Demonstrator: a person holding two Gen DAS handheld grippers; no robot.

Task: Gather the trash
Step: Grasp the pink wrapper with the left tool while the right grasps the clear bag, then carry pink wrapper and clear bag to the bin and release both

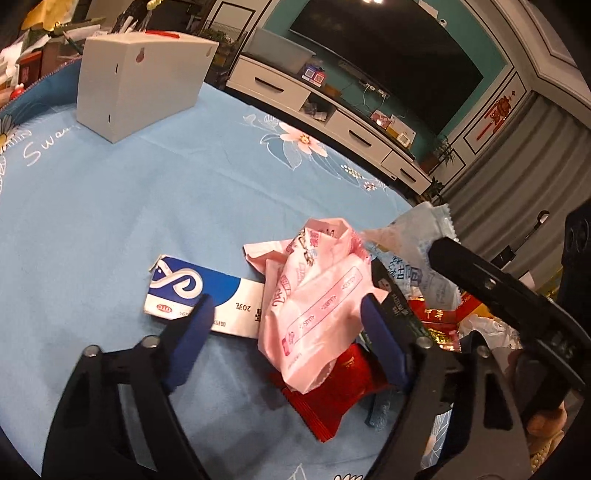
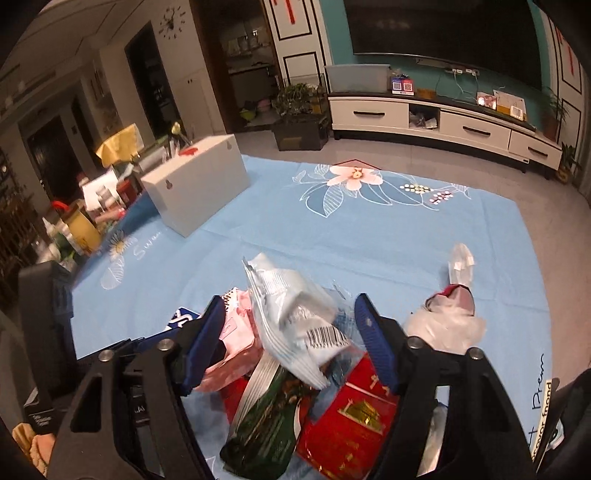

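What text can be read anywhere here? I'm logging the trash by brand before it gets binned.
"Swee", cut off: light blue flowered tablecloth, white script.
"20", upside down: blue and white cardboard carton.
"OTC", red oval, upside down: same carton.
"Prem" and "cover frend", partly hidden: tablecloth edge, right wrist view.
Barcode digits, pale blue foil packet: too small.
Print on crumpled pink plastic wrapper: unreadable.

A light blue tablecloth [image 2: 332, 236] printed with pink flowers covers the table. On it, at the far left, stands a plain white cardboard box [image 2: 199, 188]. Beyond the tablecloth a long white TV cabinet with dark drawer handles [image 2: 443, 125] lines the teal wall, under a large dark television screen [image 2: 443, 33].
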